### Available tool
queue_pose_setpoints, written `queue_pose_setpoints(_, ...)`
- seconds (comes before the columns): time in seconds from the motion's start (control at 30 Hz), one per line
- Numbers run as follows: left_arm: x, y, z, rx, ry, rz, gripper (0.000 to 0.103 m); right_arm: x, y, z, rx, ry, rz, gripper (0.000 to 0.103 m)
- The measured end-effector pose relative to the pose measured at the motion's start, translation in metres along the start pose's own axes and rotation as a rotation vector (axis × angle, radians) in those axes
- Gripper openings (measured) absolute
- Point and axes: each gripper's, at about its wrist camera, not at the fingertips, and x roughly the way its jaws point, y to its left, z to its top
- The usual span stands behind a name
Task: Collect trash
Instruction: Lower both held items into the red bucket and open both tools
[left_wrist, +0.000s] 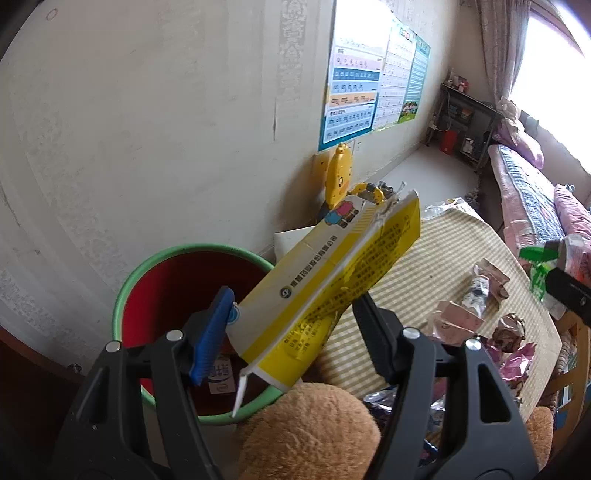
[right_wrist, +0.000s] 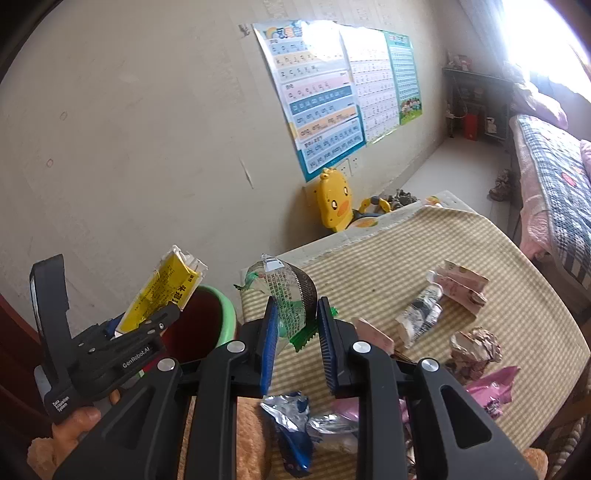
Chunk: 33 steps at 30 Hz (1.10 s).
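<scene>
My left gripper (left_wrist: 291, 325) is shut on a yellow and white carton (left_wrist: 332, 280) and holds it tilted above the rim of a red bin with a green rim (left_wrist: 122, 295). The same carton (right_wrist: 162, 291) and bin (right_wrist: 225, 314) show in the right wrist view at the left. My right gripper (right_wrist: 295, 339) is shut on a clear wrapper with green print (right_wrist: 291, 295), held above the striped table (right_wrist: 406, 251). More trash lies on the table: a crumpled tube (right_wrist: 421, 314), pink packets (right_wrist: 461, 284), a brown paper ball (right_wrist: 476, 350) and a pink wrapper (right_wrist: 491, 387).
A brown plush toy (left_wrist: 310, 432) lies close under both grippers. A foil and blue wrapper (right_wrist: 291, 424) lies at the table's near edge. A yellow duck toy (right_wrist: 332, 199) stands by the wall. A bed (right_wrist: 554, 177) runs along the right.
</scene>
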Motion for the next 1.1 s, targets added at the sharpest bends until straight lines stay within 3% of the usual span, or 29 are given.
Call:
queue_pose_setpoints(0.43,0.008,0.043,0.000,-0.054,0.003,0.079,0.064,0.031,0.034,0.015,-0.043,0.033,0.069,0.022)
queue_pose_setpoints(0.87,0.041,0.110,-0.018,-0.138,0.092,0.208,0.064,0.105,0.082,0.014,-0.023,0.204,0.218,0.022)
queue_pose_setpoints(1.1,0.051,0.130,-0.031,-0.167,0.135,0.230,0.065,0.131,0.116,0.008,-0.055,0.265,0.268,0.026)
